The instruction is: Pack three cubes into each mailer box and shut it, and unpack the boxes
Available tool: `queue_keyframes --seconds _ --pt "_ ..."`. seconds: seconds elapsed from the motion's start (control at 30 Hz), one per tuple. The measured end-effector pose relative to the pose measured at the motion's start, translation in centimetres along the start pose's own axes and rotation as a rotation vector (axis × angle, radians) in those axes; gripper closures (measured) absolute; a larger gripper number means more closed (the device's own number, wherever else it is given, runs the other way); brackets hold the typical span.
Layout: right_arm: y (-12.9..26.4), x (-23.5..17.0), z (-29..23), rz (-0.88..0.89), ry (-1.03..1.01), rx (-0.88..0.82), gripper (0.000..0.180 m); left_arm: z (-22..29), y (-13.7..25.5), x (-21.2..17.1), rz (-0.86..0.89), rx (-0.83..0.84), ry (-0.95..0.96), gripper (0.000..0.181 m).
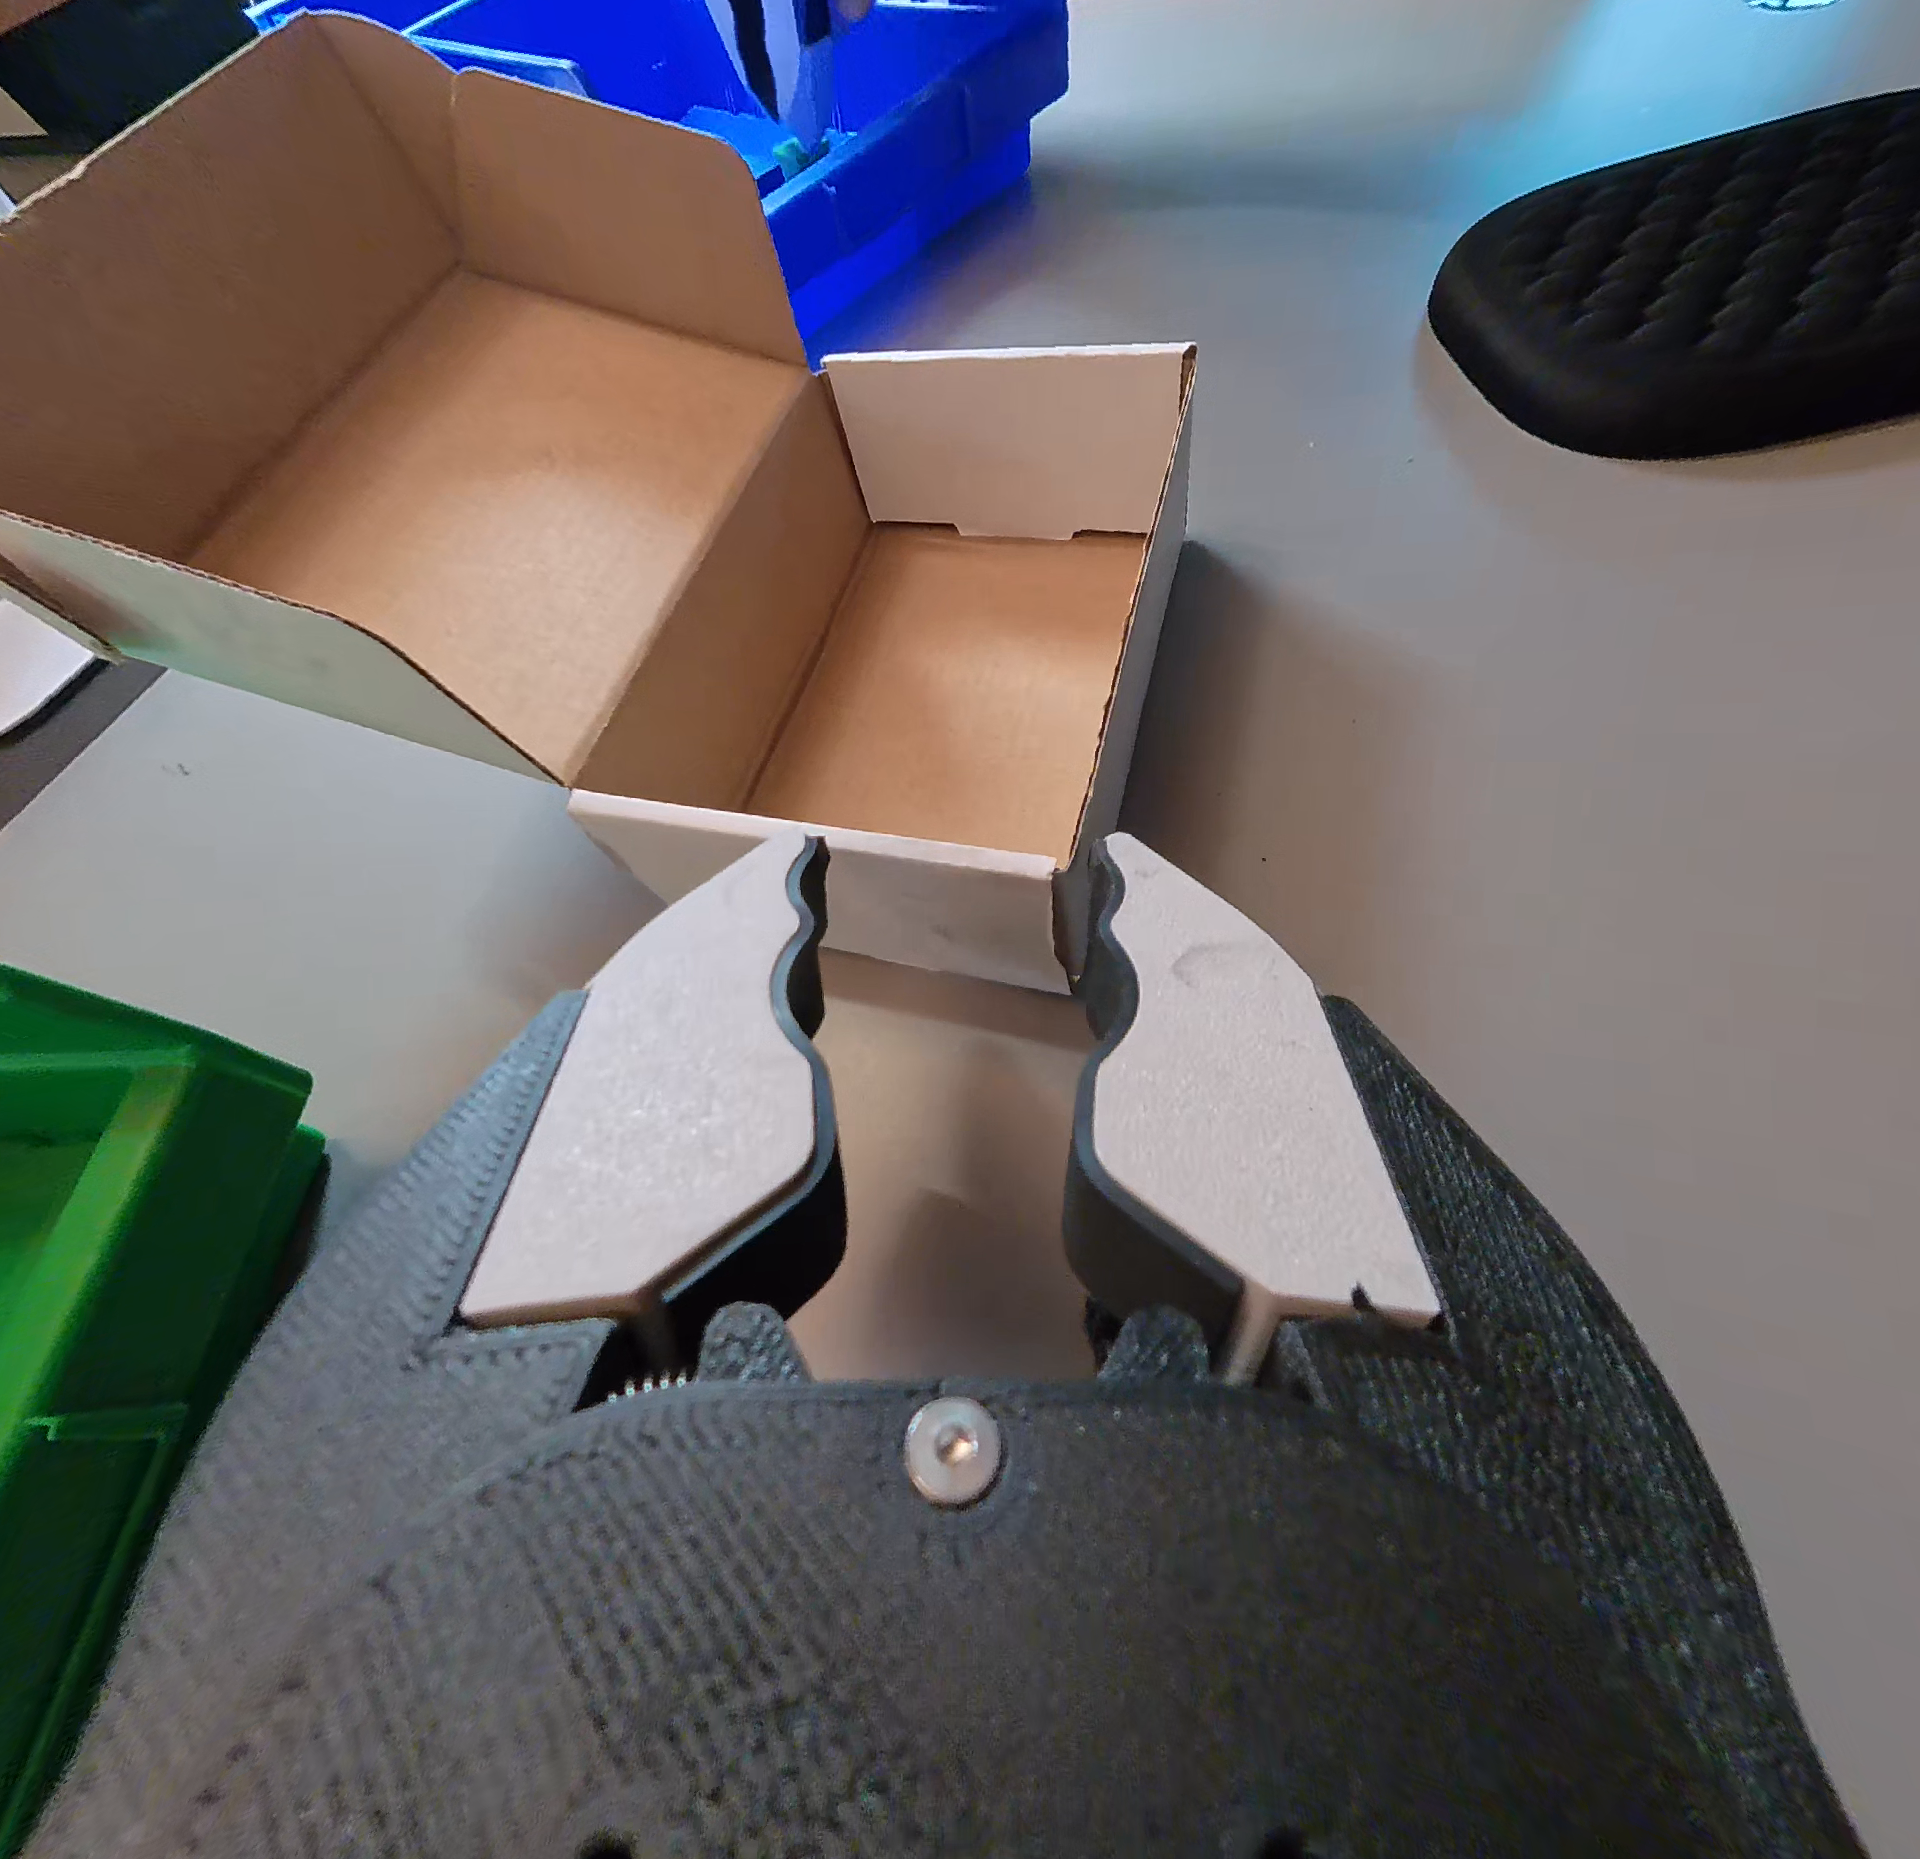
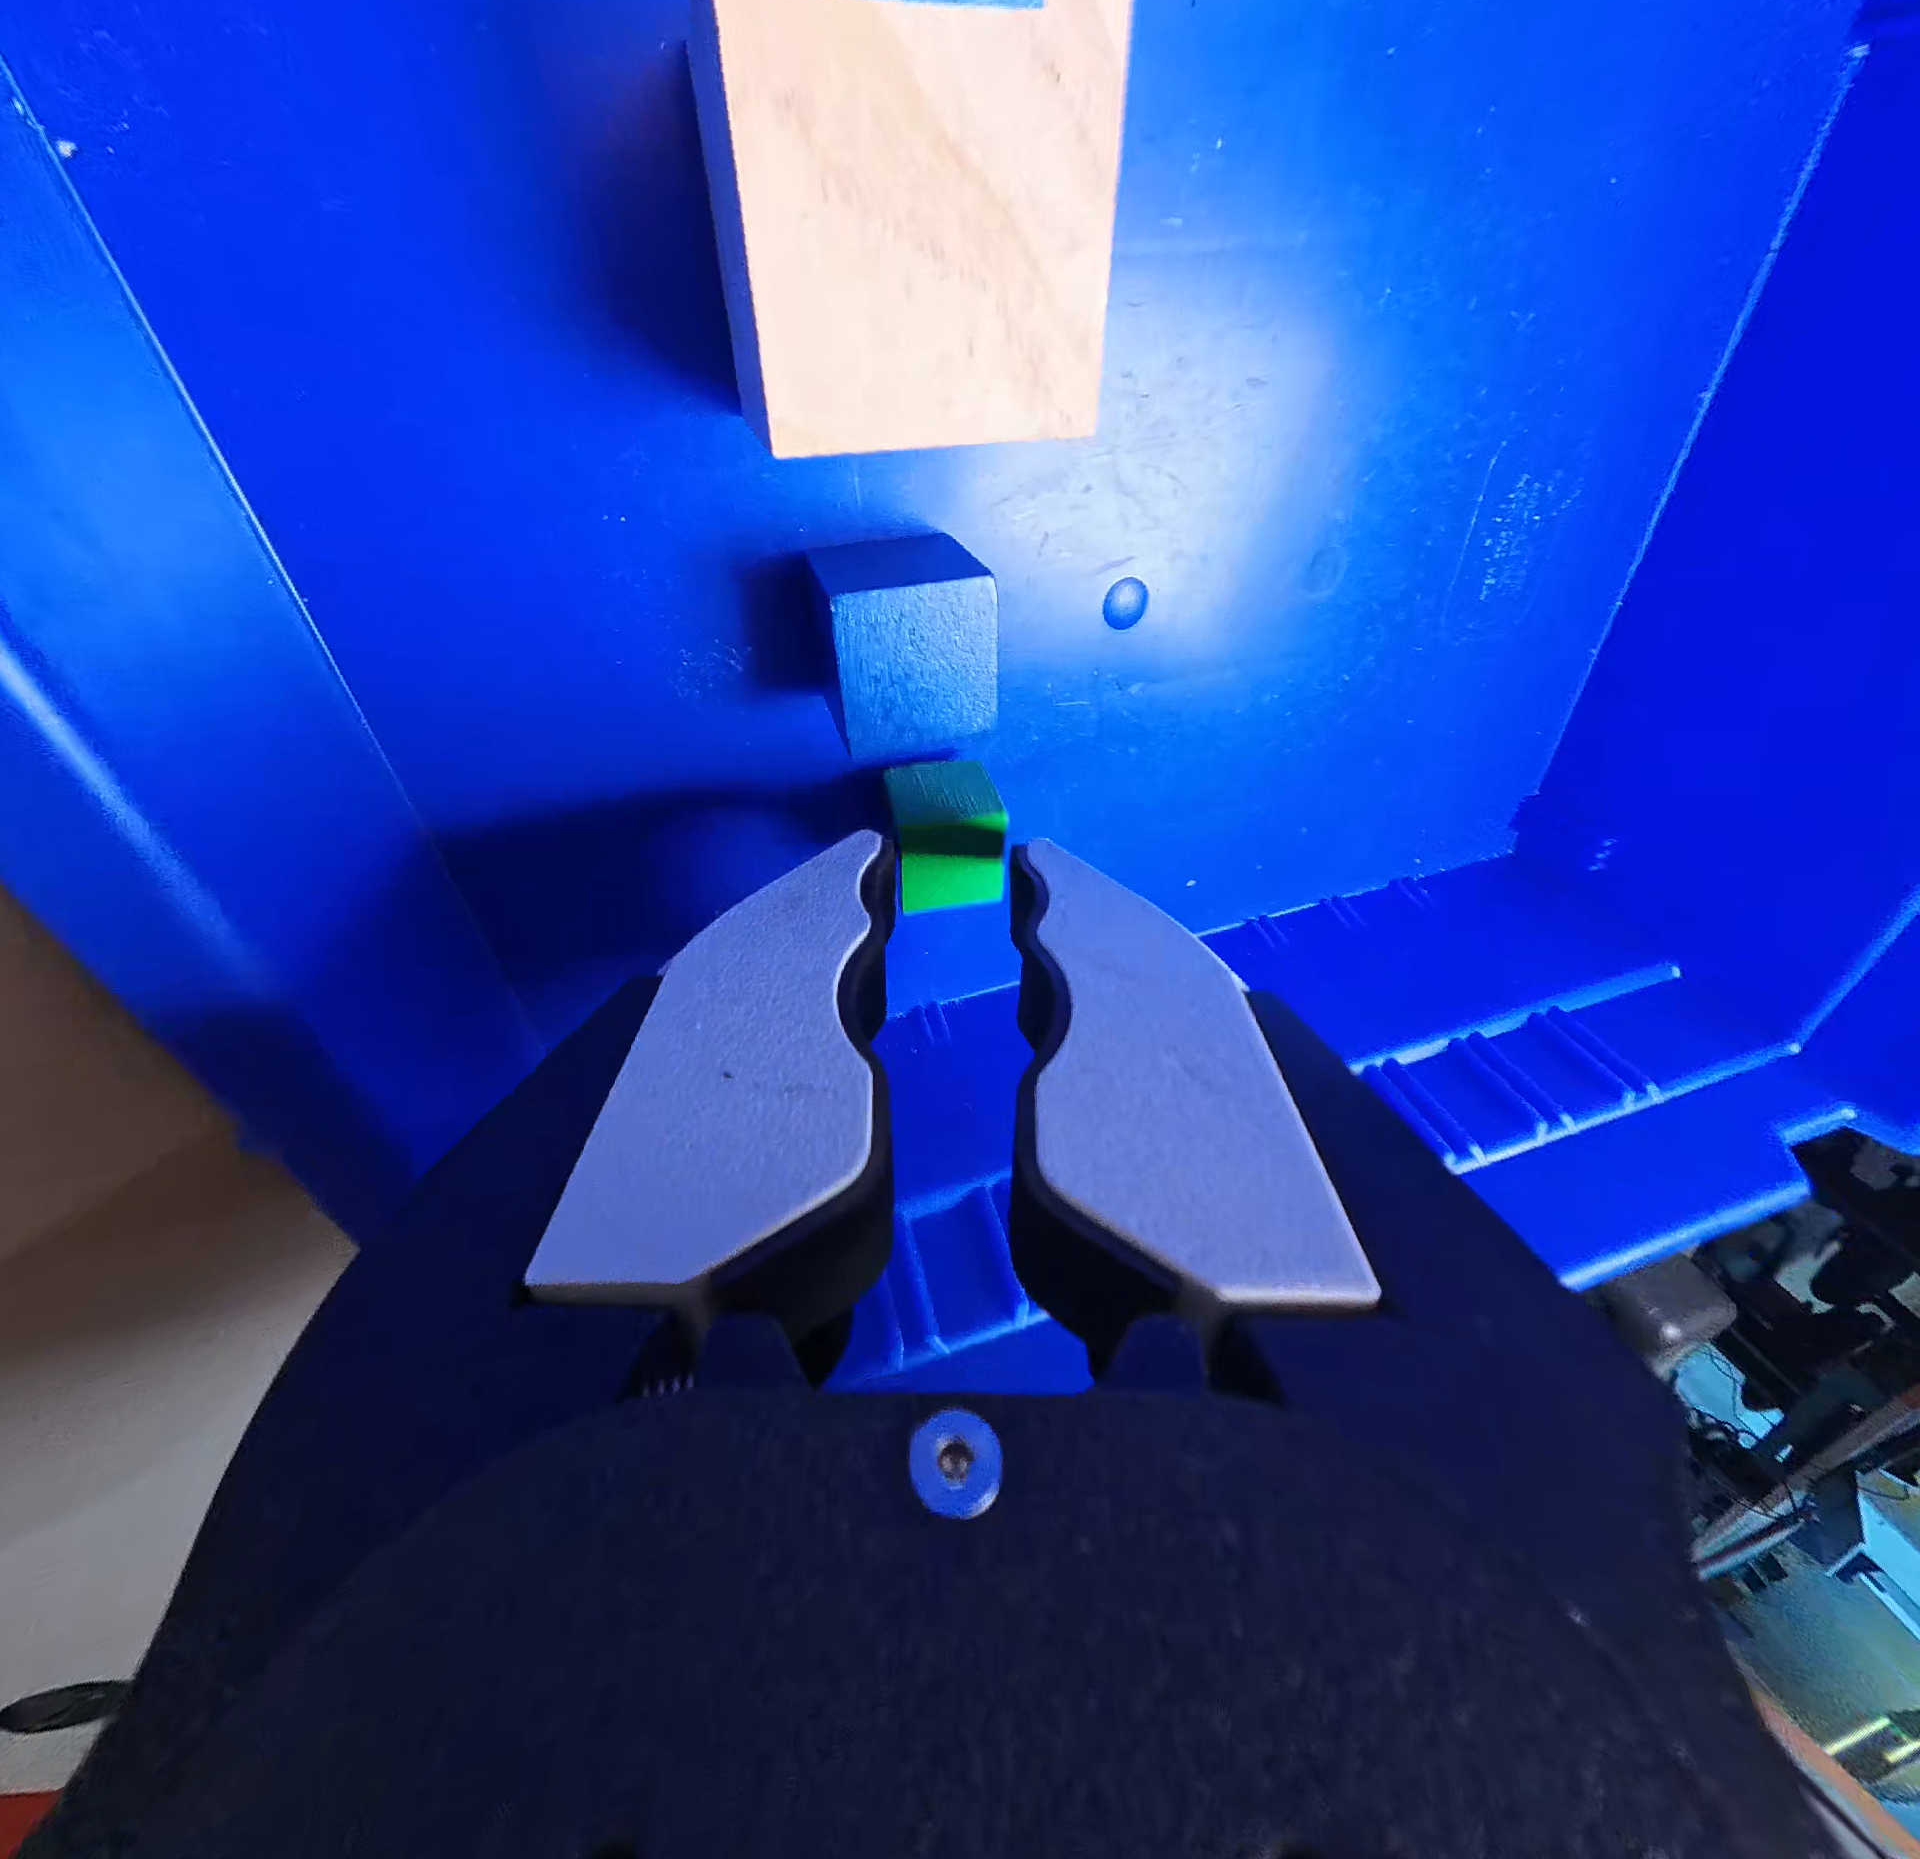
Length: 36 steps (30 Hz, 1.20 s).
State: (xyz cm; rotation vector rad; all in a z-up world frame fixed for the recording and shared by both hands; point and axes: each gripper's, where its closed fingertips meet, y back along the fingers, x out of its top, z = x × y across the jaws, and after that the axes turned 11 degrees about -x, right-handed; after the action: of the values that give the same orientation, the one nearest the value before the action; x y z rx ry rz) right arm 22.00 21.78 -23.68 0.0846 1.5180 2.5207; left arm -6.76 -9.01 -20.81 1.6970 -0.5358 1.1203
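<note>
Grey desk (image 1: 1455, 770) with one mailer box (image 1: 935, 666) sitting open on it, lid flap thrown back, nothing visible inside. Using that box as the reference: one blue bin (image 1: 914, 147) is right behind it, one green bin (image 1: 125, 1238) is near its front-left corner, and one black padded rest (image 1: 1704, 271) lies well off to its right.

Left hand-held gripper (image 1: 951, 905) is just in front of the box's near wall, jaws spread wide, holding nothing; I can't tell if the tips touch the cardboard.

Right hand-held gripper (image 2: 954, 879) is down inside the blue bin (image 2: 1455, 355), jaws only partly apart, with one green cube (image 2: 951, 859) sitting right at the tips. It looks framed rather than squeezed, but I can't tell for sure. Past that cube: one blue cube (image 2: 914, 656), then one plain wooden block (image 2: 925, 209). So three pieces counted in the bin.
</note>
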Motion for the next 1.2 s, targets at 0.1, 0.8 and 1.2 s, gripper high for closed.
queue_keyframes --seconds 0.1,0.8,1.2 --pt "1.4 0.1 1.0 0.049 -0.044 -0.023 0.157 0.0 -0.1 -0.1 -0.004 -0.003 -0.001 0.133" --pt "17.0 13.1 -9.7 0.894 -0.553 0.385 0.143 -4.1 1.6 2.2 0.244 0.035 0.262 0.137" --pt "18.3 14.8 -12.7 0.983 -0.596 0.391 0.140 -4.4 1.4 3.2 0.299 -0.051 0.277 0.138"
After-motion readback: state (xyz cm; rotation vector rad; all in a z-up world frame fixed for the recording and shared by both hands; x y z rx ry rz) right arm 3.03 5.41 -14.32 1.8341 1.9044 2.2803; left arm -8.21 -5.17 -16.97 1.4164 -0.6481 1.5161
